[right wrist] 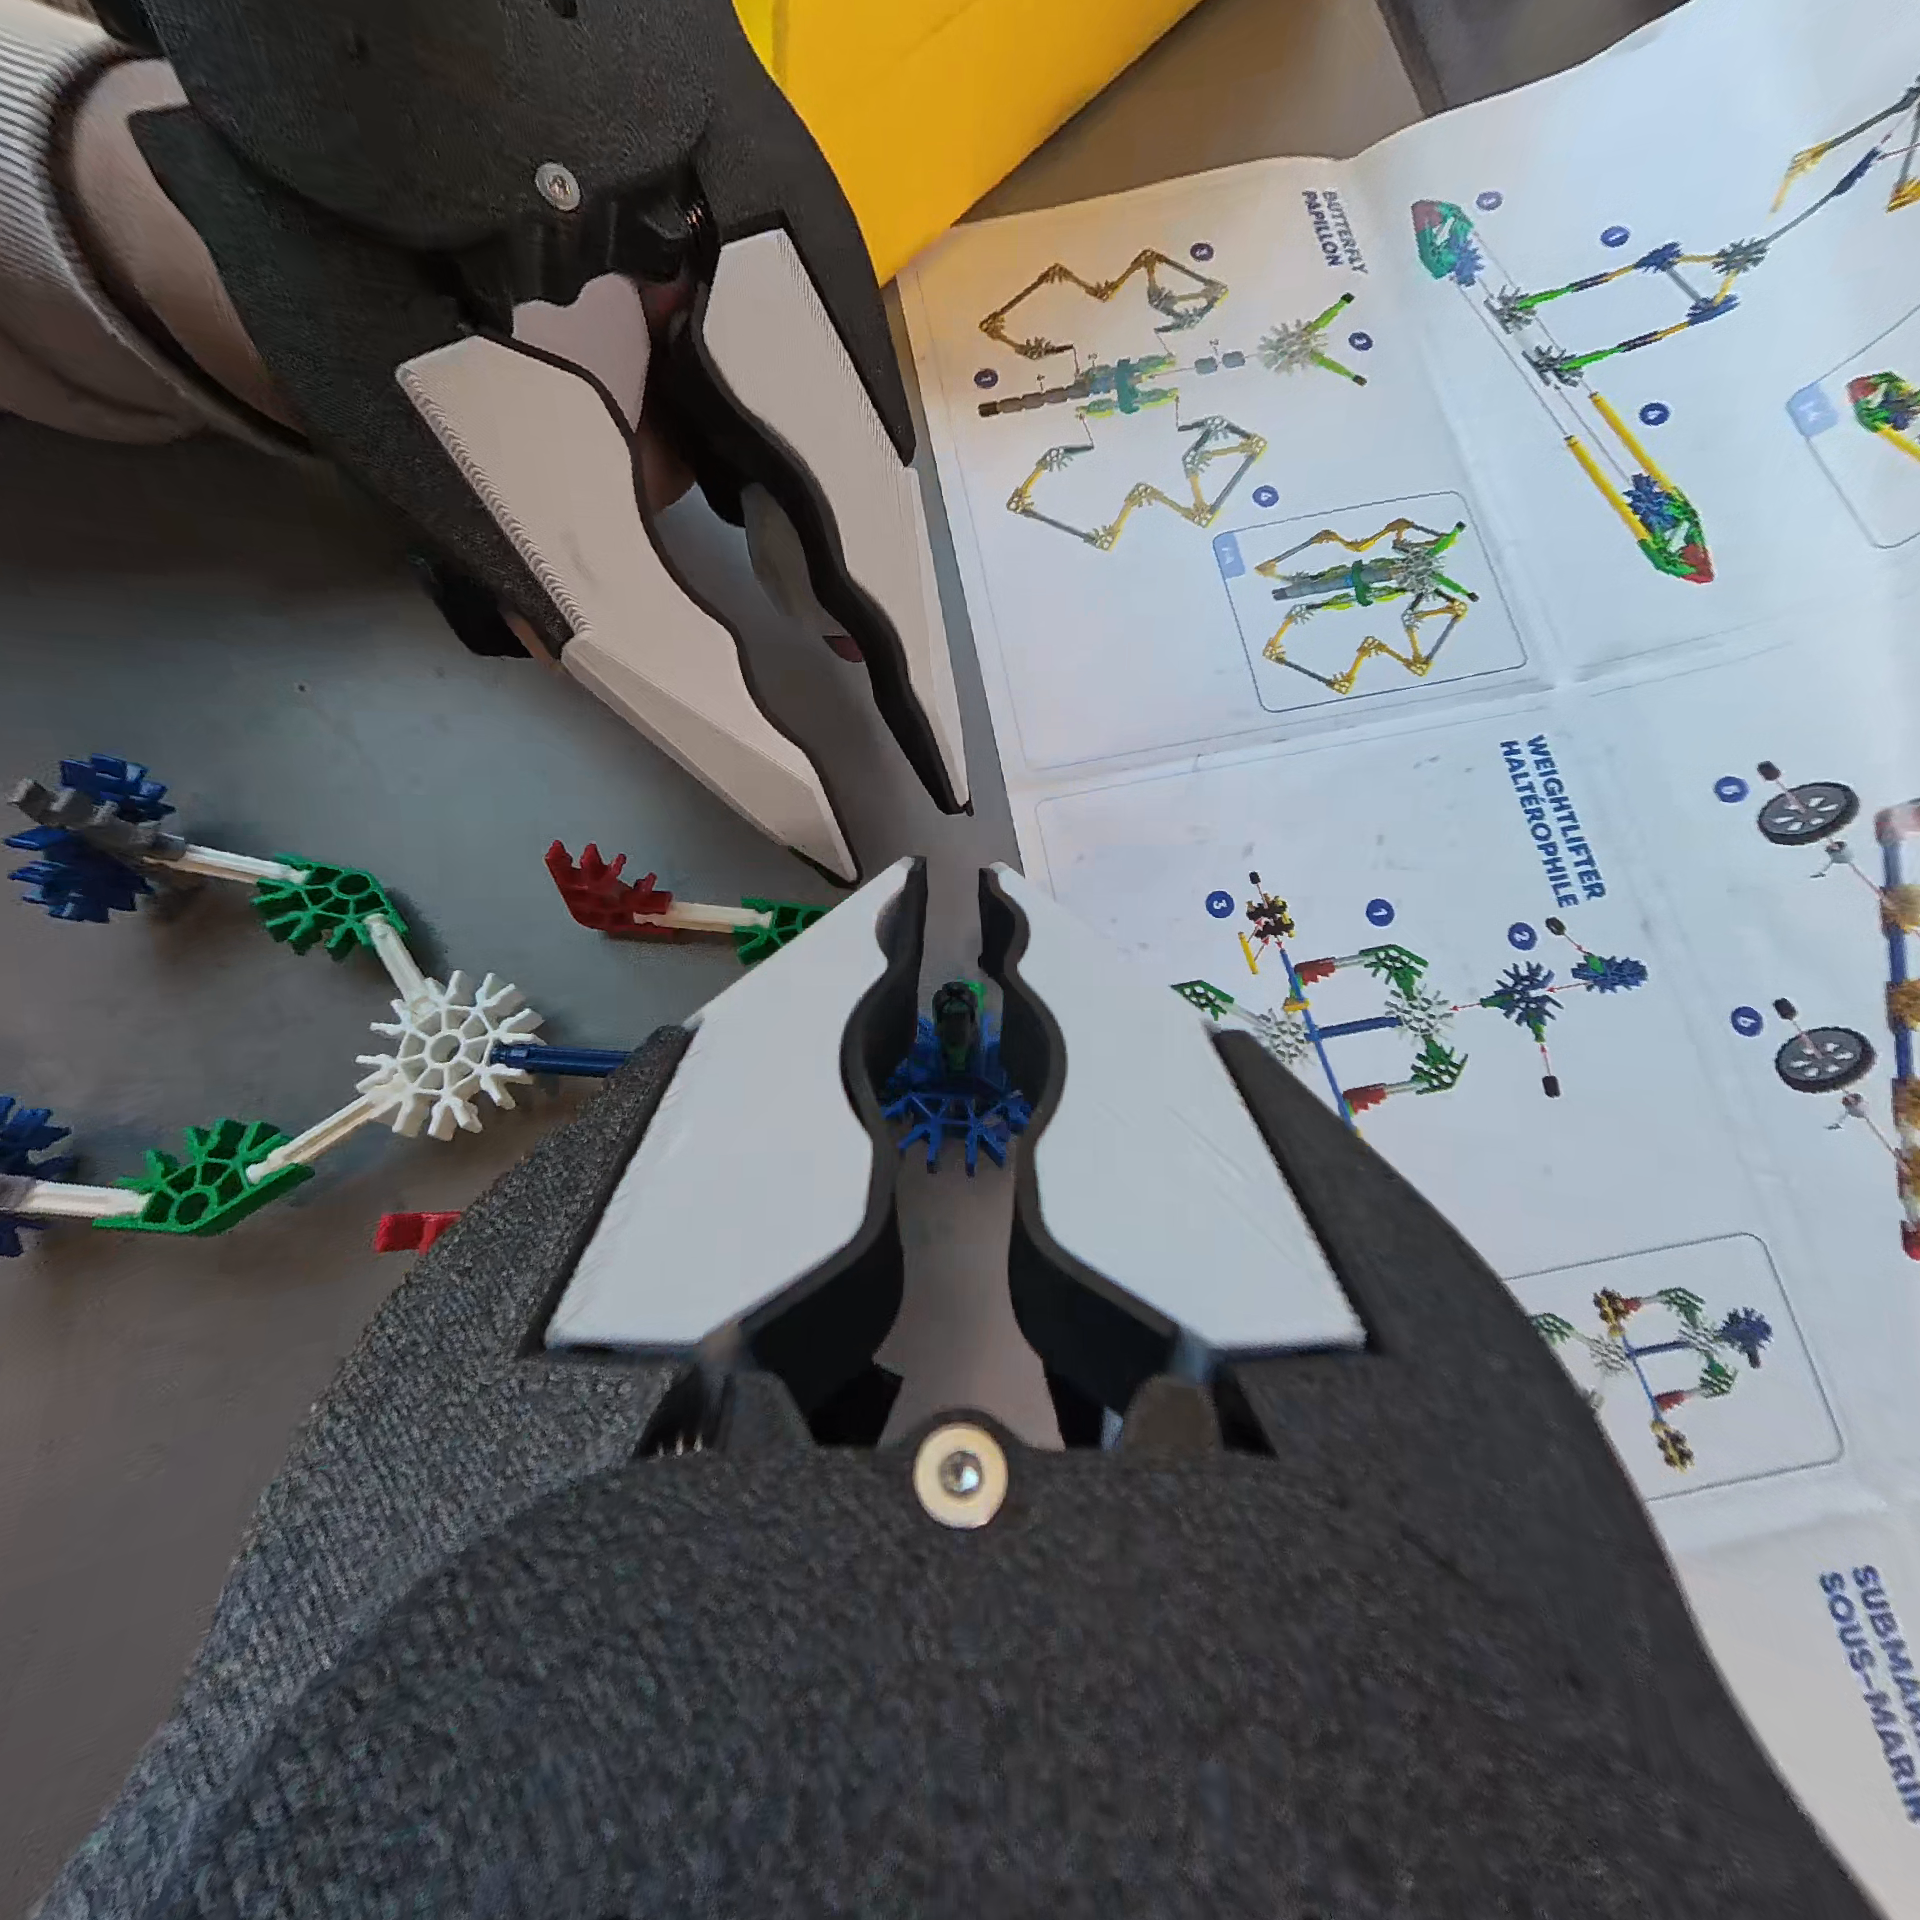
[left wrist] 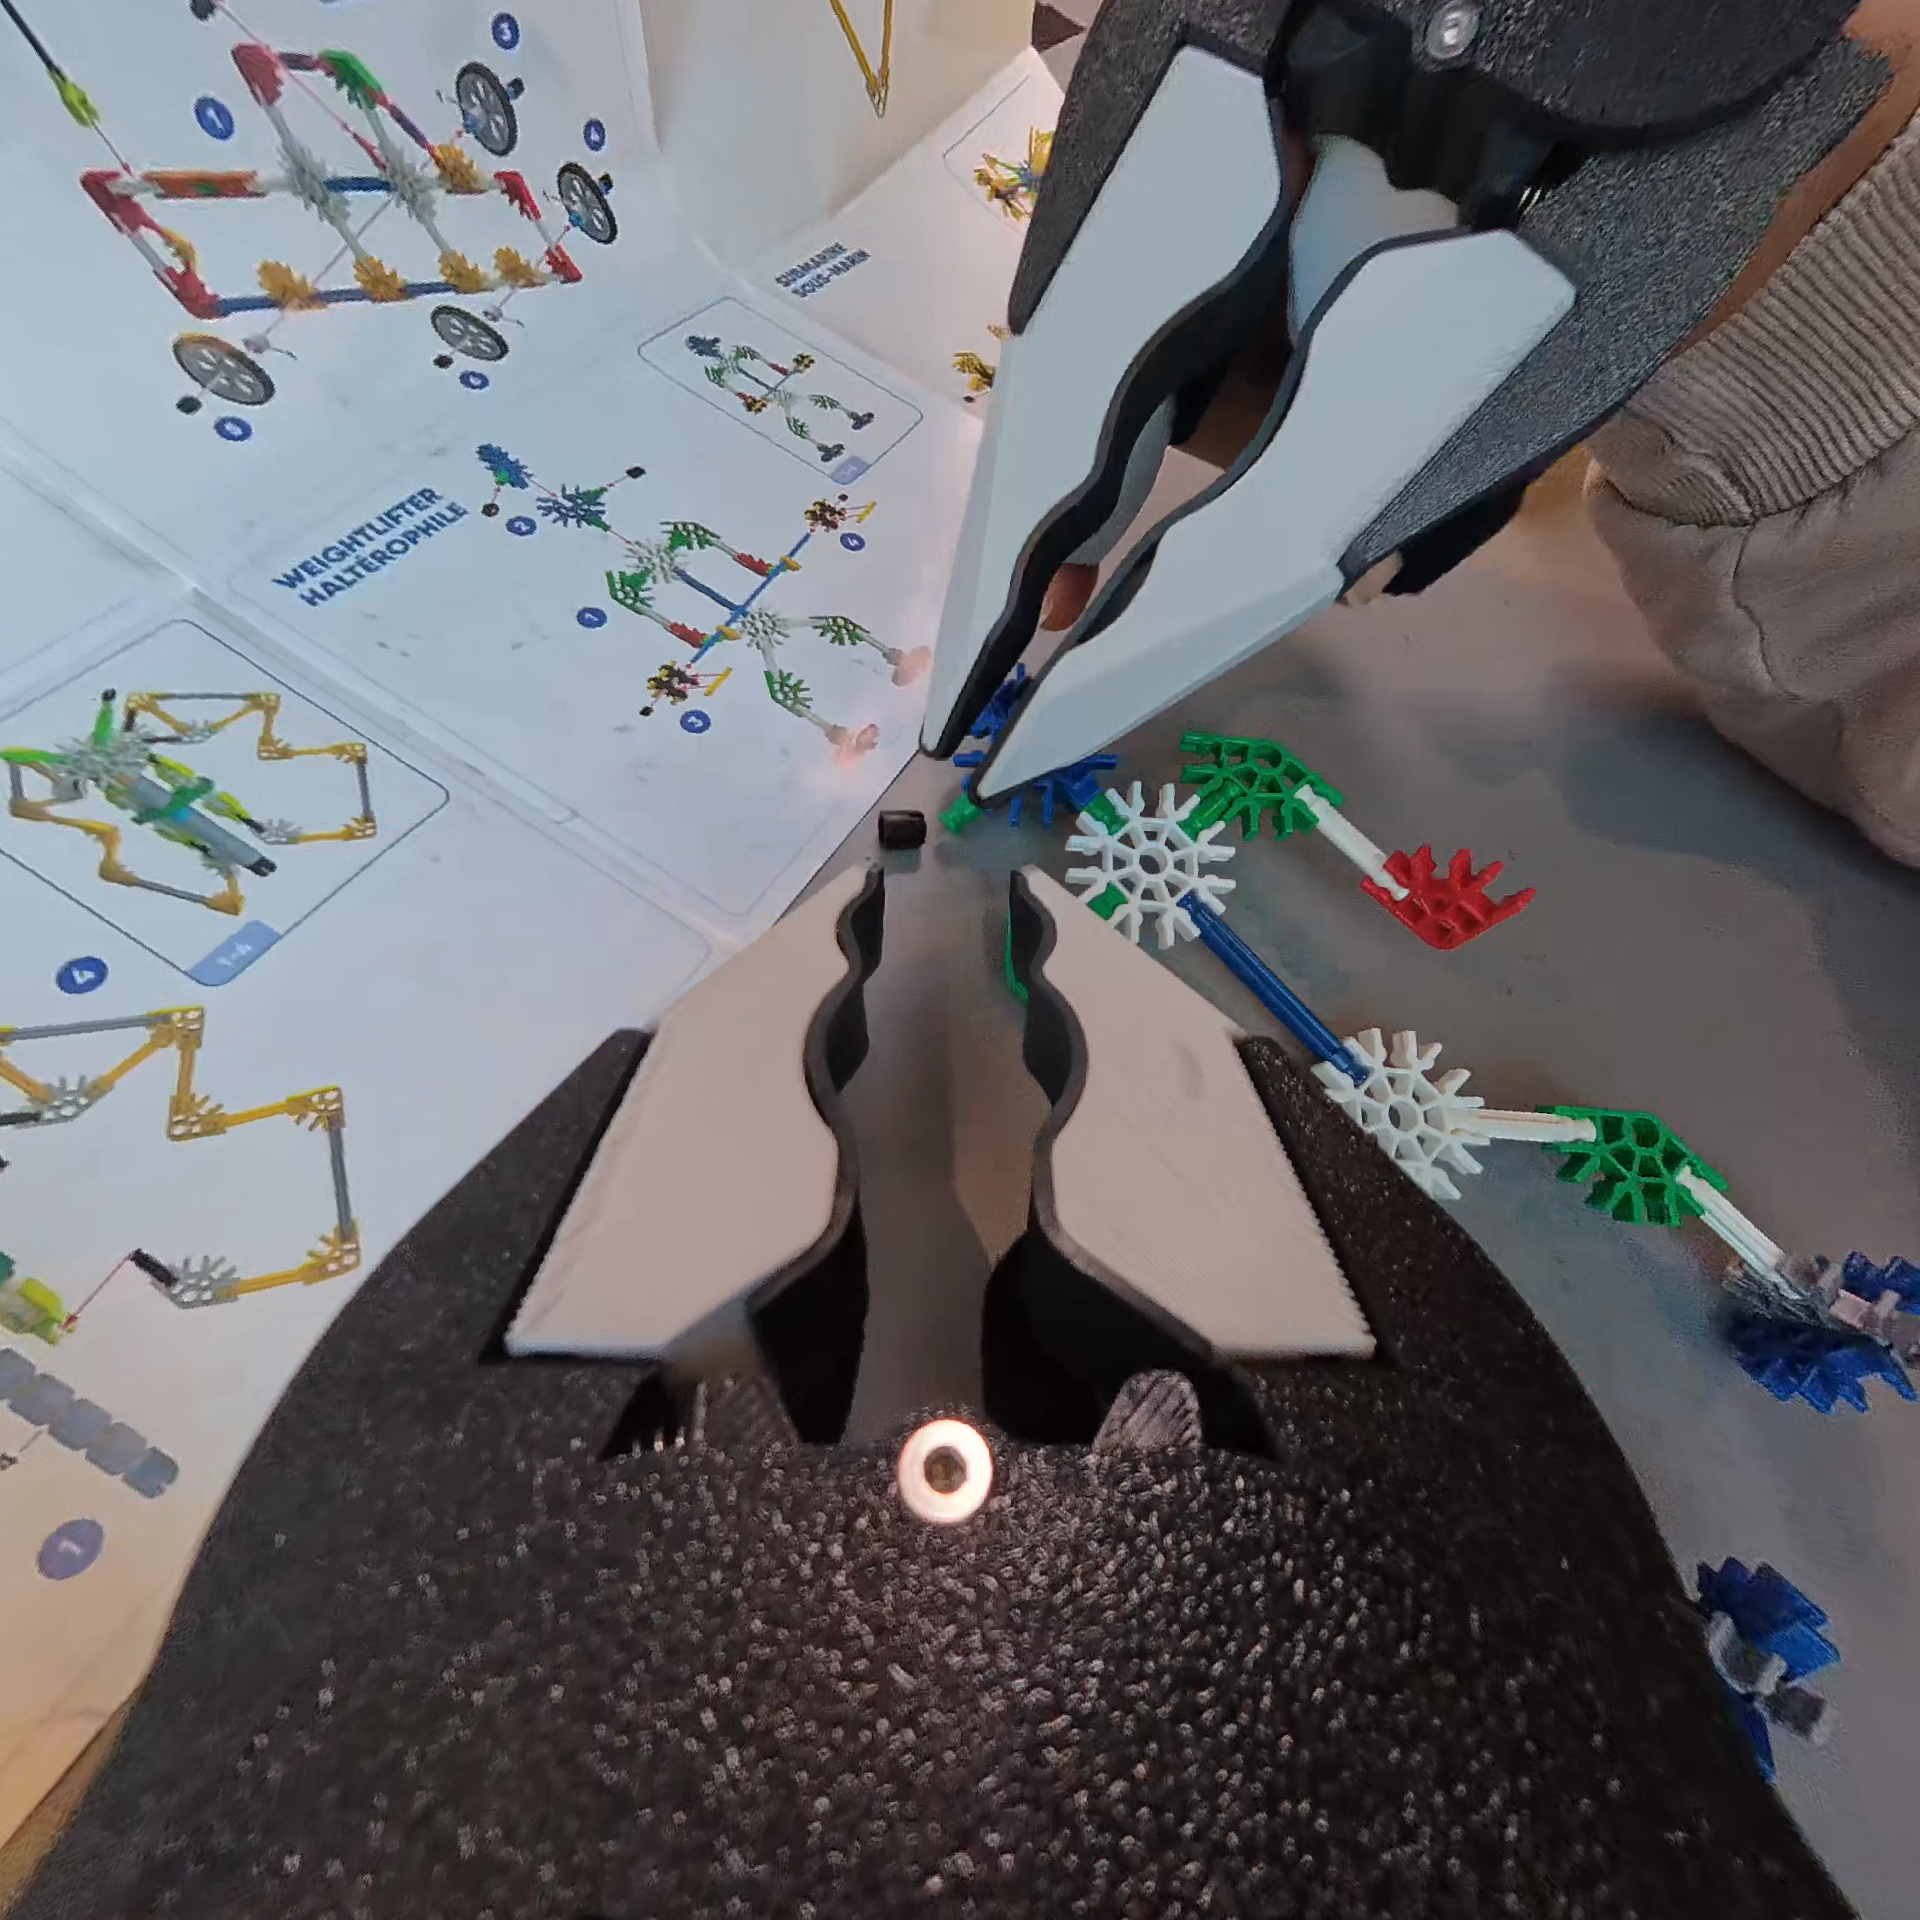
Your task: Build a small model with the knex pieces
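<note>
1. A grey table carries everything; a large white instruction sheet printed with coloured model diagrams covers its side from 7 to 12 o'clock in the left wrist view, and from 12 to 5 o'clock in the right wrist view.
2. A yellow object sits at 12 o'clock in the right wrist view, beyond the sheet's edge; what it is cannot be told.
3. The left gripper fills the 6 o'clock half of its own view, jaws narrowly parted with nothing between them, its tips just short of a small black cap lying at the sheet's edge.
4. The right gripper reaches in from 1 o'clock in the left wrist view, its jaws drawn close on a blue snowflake connector, which carries a green rod pointing towards the black cap.
5. A rod-and-connector assembly sprawls from centre towards 4 o'clock in the left wrist view: two white snowflake connectors joined by a blue rod, green fan connectors, white rods, blue and grey end pieces.
6. A red connector ends one branch at 3 o'clock.
7. A sleeve shows at 2 o'clock behind the right gripper.
</note>
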